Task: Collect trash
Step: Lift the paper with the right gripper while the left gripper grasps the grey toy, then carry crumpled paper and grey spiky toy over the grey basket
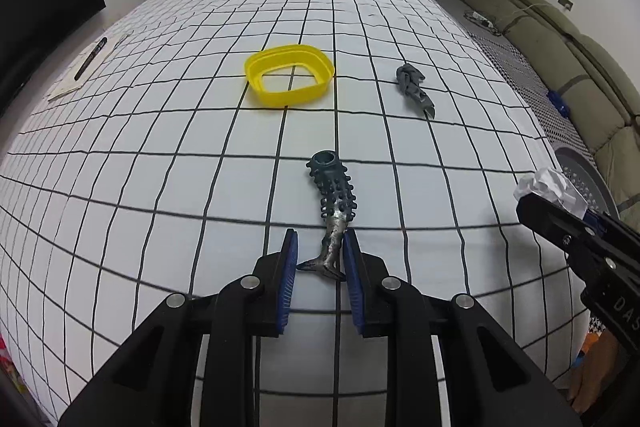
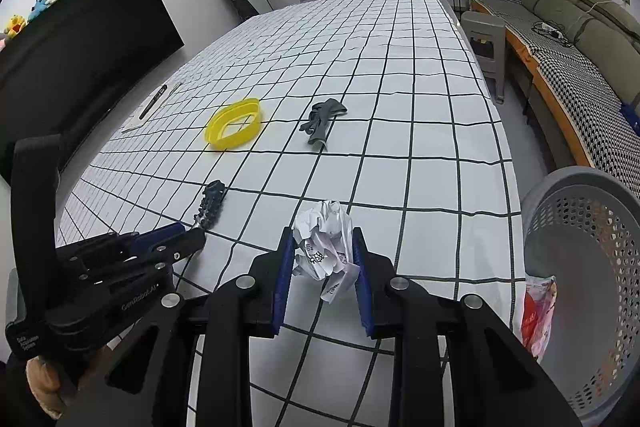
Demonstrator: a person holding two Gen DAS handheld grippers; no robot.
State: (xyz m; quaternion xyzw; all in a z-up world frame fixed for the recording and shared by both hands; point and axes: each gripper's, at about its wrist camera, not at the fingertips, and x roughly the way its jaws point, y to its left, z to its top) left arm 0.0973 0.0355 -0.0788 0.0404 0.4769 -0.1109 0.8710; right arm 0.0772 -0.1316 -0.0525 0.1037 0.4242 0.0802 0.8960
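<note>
Between the right gripper point(image 2: 324, 259) jaws sits a crumpled paper ball point(image 2: 325, 247), clamped loosely; a loose flap could slip before reaching the grey basket point(image 2: 580, 267). Left gripper point(image 1: 320, 259) jaws stand parted around a studded dark toy point(image 1: 334, 203), touching one side and liable to nudge it across the worktop point(image 1: 160, 155).

On the desk point(image 1: 160, 147) lie one yellow ring point(image 1: 289, 73), one grey glove point(image 1: 414, 89), one dark studded tube point(image 1: 334, 195), one pen point(image 1: 91, 58) on what looks like one notepad point(image 1: 68, 83). One crumpled paper ball point(image 2: 326, 247). One grey basket point(image 2: 592, 291) holding one wrapper point(image 2: 536, 315). Two grippers.
</note>
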